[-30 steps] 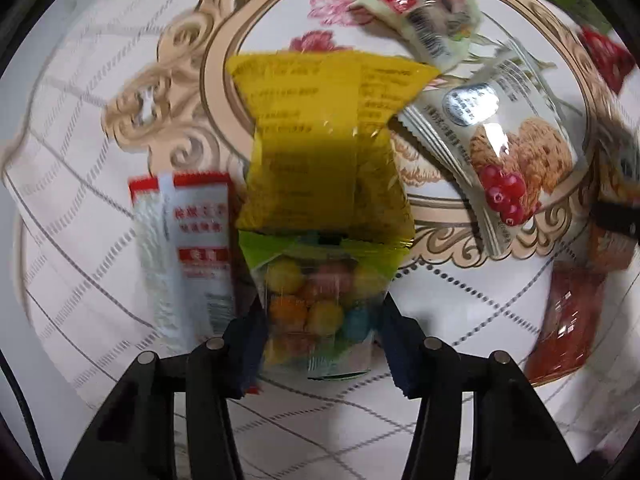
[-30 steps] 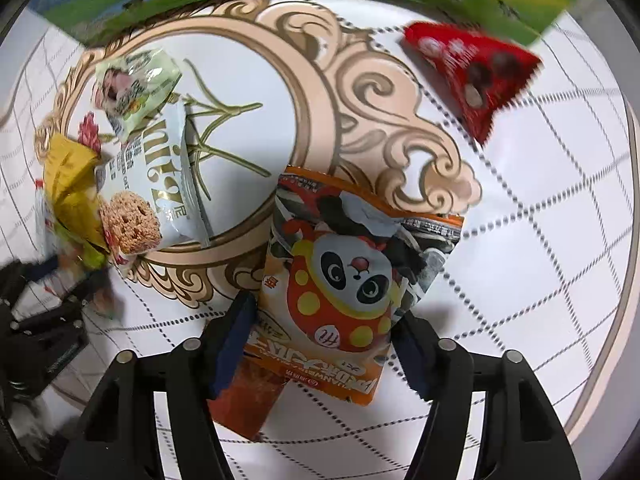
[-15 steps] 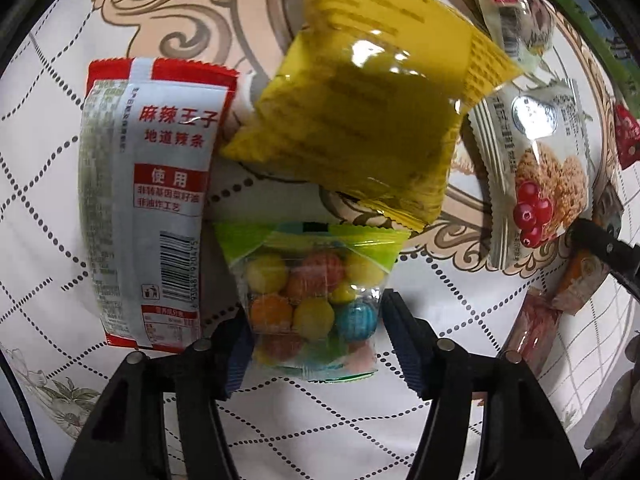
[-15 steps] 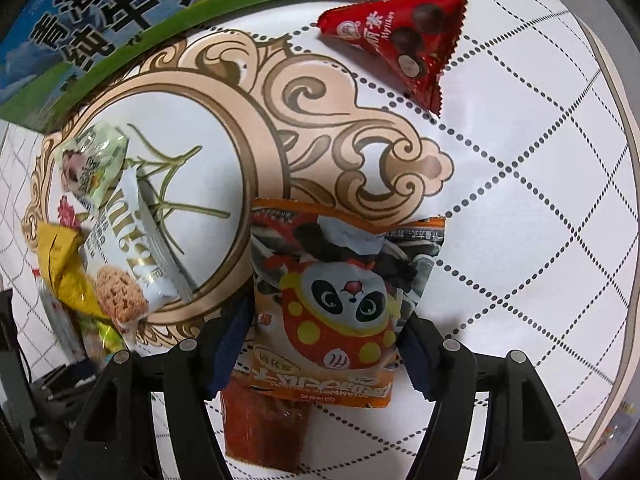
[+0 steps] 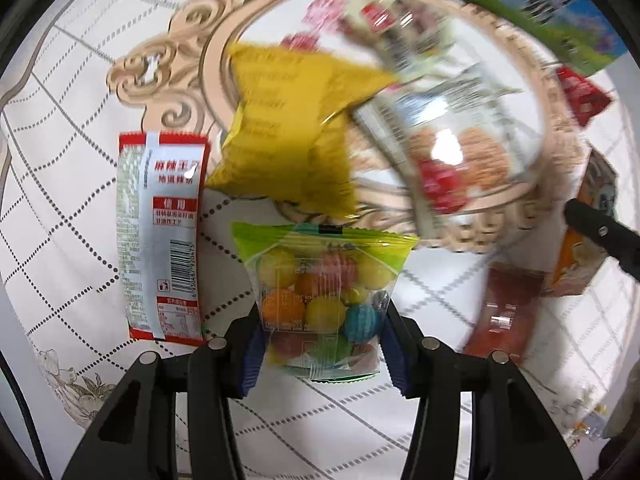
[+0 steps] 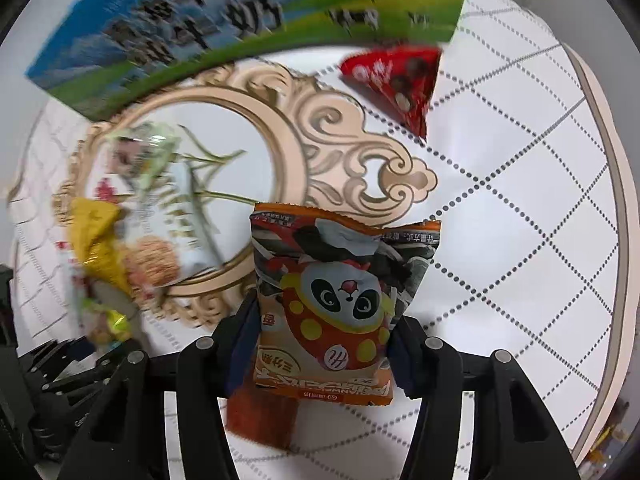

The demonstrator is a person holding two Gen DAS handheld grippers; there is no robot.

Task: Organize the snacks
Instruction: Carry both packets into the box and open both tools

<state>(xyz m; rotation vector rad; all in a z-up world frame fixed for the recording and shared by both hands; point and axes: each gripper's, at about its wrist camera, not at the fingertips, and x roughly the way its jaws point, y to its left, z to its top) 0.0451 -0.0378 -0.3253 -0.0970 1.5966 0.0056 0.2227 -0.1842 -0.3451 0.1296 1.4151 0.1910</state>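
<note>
My left gripper [image 5: 320, 344] is shut on a clear bag of coloured candy balls [image 5: 320, 292] with a green top, held above the table. My right gripper [image 6: 320, 352] is shut on an orange panda snack packet [image 6: 332, 300], also lifted. On the tablecloth lie a red-and-white spicy strip packet [image 5: 160, 236], a yellow packet [image 5: 288, 140], a white oat-cookie packet [image 5: 460, 140], a pale green packet [image 6: 140, 152], a red triangular chocolate packet [image 6: 396, 80] and a dark red-brown packet [image 5: 504, 312].
A blue and green milk carton box [image 6: 240, 20] stands at the back of the table. The round table's edge [image 6: 608, 184] curves along the right. The right gripper's finger [image 5: 600, 232] shows at the right of the left wrist view.
Both grippers have risen and tilted with their packets still held. The back box has come further into both views. The snacks on the table have not moved.
</note>
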